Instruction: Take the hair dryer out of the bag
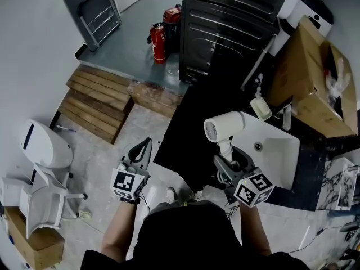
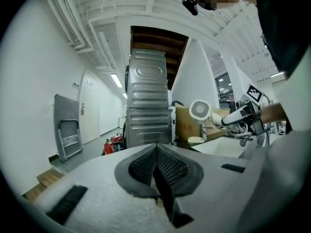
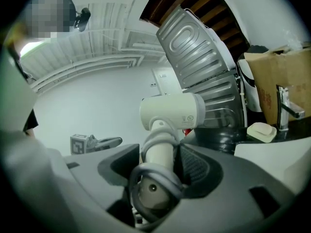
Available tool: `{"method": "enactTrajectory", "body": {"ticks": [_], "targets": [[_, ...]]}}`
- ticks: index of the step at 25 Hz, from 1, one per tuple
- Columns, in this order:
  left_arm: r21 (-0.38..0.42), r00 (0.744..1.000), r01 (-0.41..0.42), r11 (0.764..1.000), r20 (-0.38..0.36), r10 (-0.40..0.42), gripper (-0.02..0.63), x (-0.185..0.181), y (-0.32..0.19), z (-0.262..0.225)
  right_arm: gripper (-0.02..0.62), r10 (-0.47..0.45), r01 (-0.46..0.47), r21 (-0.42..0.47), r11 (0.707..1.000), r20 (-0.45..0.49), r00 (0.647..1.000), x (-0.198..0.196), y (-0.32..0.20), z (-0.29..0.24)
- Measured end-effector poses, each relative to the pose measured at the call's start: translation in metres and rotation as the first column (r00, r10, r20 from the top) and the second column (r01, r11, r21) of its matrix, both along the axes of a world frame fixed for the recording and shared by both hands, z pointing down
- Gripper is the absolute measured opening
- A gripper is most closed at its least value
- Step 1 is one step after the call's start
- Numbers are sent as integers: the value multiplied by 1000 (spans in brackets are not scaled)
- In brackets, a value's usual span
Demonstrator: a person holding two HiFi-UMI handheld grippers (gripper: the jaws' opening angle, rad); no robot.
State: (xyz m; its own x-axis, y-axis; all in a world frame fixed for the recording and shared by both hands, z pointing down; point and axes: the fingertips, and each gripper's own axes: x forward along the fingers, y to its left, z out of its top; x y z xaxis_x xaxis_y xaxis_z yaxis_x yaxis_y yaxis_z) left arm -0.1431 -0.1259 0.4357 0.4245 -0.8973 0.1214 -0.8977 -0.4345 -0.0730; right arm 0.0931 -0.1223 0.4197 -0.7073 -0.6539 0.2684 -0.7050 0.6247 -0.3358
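While the right tool (image 3: 160, 161) clamps the white handle of the hair dryer (image 3: 172, 111), its jaws stand fairly wide, pressed on the handle and the grey cord (image 3: 154, 178) looped round it. The barrel stands at twelve o'clock from that tool, lifted free above the black desk (image 1: 188, 134), with the white sink (image 1: 284, 151) at its three o'clock. No bag shows in any view, so the dryer looks already out, and the step in hand seems to be carrying it to a resting place.

To do that well, I would hold the handle upright, since the barrel makes it top-heavy, and squeeze evenly so the cord loops do not let it twist. It should go down on the desk rather than in the sink.

At nine o'clock the left tool (image 1: 143, 148) is closed on nothing, out over the floor, free to steady the barrel.

A small round mark and fine print sit on the barrel, too small to read. Each tool's marker cube (image 1: 253, 189) bears square patterns only. Print on the cardboard box (image 1: 306, 72) is illegible.
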Motion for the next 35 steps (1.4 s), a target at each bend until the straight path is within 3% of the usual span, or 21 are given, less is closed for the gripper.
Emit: {"method": "enactTrajectory", "body": {"ticks": [5, 13, 18, 35], "targets": [[31, 998, 63, 998, -22, -62, 23, -12, 6, -17, 259, 19, -19, 15, 1000, 4, 1000, 5, -3, -5], [39, 998, 30, 999, 50, -32, 23, -7, 21, -3, 259, 54, -54, 24, 998, 16, 998, 14, -7, -9], [2, 998, 47, 999, 31, -47, 23, -6, 26, 2, 259, 82, -83, 22, 996, 29, 996, 19, -9, -12], [26, 998, 3, 1000, 61, -5, 23, 1, 24, 3, 259, 101, -103, 18, 995, 61, 993, 20, -10, -19]]}}
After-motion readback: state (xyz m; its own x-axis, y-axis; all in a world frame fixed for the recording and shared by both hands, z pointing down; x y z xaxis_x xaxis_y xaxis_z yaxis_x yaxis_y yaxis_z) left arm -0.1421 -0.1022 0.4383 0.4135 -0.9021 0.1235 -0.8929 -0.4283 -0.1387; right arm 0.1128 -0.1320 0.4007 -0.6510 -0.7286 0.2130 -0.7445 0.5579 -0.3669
